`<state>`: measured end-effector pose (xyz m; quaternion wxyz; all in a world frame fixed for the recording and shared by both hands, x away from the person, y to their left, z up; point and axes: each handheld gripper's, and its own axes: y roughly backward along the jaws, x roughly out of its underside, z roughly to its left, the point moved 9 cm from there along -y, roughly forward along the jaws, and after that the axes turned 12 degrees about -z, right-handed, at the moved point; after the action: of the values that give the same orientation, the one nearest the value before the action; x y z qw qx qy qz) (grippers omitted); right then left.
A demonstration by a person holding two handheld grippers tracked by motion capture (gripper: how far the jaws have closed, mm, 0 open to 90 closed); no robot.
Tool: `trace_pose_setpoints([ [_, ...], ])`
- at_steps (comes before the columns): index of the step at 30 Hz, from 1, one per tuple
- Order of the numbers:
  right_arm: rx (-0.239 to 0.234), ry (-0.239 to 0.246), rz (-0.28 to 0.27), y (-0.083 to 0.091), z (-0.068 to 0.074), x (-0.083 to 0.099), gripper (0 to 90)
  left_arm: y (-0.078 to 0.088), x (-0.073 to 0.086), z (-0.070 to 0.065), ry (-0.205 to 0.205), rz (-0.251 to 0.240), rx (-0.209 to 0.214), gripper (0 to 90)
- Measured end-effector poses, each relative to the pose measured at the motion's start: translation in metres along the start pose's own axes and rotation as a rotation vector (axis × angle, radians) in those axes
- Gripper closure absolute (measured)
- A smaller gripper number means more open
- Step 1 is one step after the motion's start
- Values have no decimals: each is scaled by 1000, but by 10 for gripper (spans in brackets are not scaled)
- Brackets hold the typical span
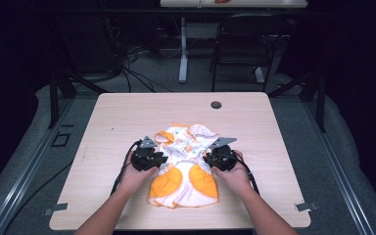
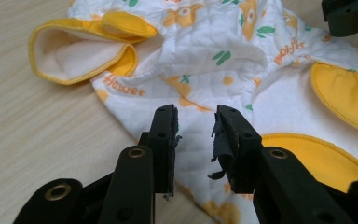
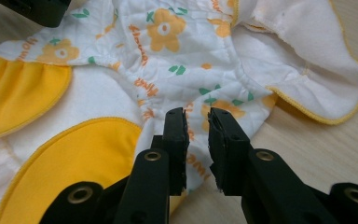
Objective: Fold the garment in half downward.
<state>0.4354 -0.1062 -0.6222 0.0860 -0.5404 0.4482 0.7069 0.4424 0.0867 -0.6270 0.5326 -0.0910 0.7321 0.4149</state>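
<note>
While the baby garment lay crumpled on the desk, nearer its front edge than its back and about midway between the sides, the left gripper stood at the garment's left edge and the right gripper at its right edge. Each claw was released, its jaws a narrow gap apart over the quilted cloth, gripping nothing.

Table: light wood-grain top, rounded corners, seen from above. Small dark round cap set in the surface near the far edge, right of centre. Lying directly on it, near the front middle: quilted baby garment, white with orange flower print, green leaves, yellow-orange panels and trim, crumpled, partly spread.
</note>
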Motion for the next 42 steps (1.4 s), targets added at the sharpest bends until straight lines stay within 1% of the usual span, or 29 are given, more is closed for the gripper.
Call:
trace_pose_setpoints([
  [1,-9,2,11,-5,-1,2,774,-4,3,-1,-10,21,8,730],
  [2,-8,2,23,-8,-2,4,776,-6,5,-2,-15,36,12,740],
  [3,-8,2,23,-8,-2,4,776,-6,5,-2,-15,36,12,741],
  [4,-13,13,51,-10,-2,10,780,-8,11,-3,-17,65,14,745],
  [6,-21,30,67,-11,-1,13,787,-8,11,-4,-19,55,16,748],
  [8,-19,33,68,-11,1,14,789,-5,13,-6,-26,61,22,751],
  [10,-37,38,75,-9,4,15,791,-4,14,-6,-28,62,24,753],
  [12,-40,43,77,-9,5,15,791,-1,16,-8,-28,66,34,754],
  [14,-47,54,84,-7,8,16,791,3,19,-10,-36,67,43,754],
  [15,-53,60,90,-6,10,16,791,5,20,-11,-38,65,46,754],
  [16,-60,79,98,-5,14,17,792,7,21,-12,-37,66,51,755],
  [17,-60,79,98,-5,14,17,792,9,22,-13,-32,62,53,755],
  [18,-73,99,107,-3,19,18,792,13,25,-15,-29,63,60,755],
  [20,-77,104,106,-1,24,19,792,17,28,-17,-31,68,68,755],
  [24,-108,117,114,4,34,23,791,23,32,-22,-31,77,81,756],
  [25,-109,121,116,6,35,24,791,27,34,-27,-32,83,90,756],
  [26,-109,121,116,6,35,24,791,27,34,-27,-32,83,90,756],
  [27,-116,125,123,9,39,26,788,29,36,-30,-32,88,99,757],
  [29,-126,140,143,12,41,27,771,30,36,-32,-34,98,104,755],
  [30,-126,140,143,12,41,27,771,30,36,-32,-34,98,104,748],
  [31,-125,140,130,14,41,23,773,31,33,-31,-40,99,102,744],
  [34,-118,128,105,18,37,12,783,31,18,-24,-39,76,87,741],
  [35,-110,117,91,18,35,7,787,31,18,-24,-39,76,87,741],
  [36,-108,104,74,19,31,-1,790,31,5,-18,-30,59,77,741],
  [37,-109,98,71,18,28,-5,790,30,-2,-15,-23,47,74,741],
  [39,-87,89,60,16,20,-14,790,28,-15,-9,-6,29,68,741],
  [41,-72,73,56,13,12,-22,789,26,-26,-2,1,16,57,739],
  [42,-69,66,58,11,8,-25,786,26,-26,-2,1,16,57,738],
])
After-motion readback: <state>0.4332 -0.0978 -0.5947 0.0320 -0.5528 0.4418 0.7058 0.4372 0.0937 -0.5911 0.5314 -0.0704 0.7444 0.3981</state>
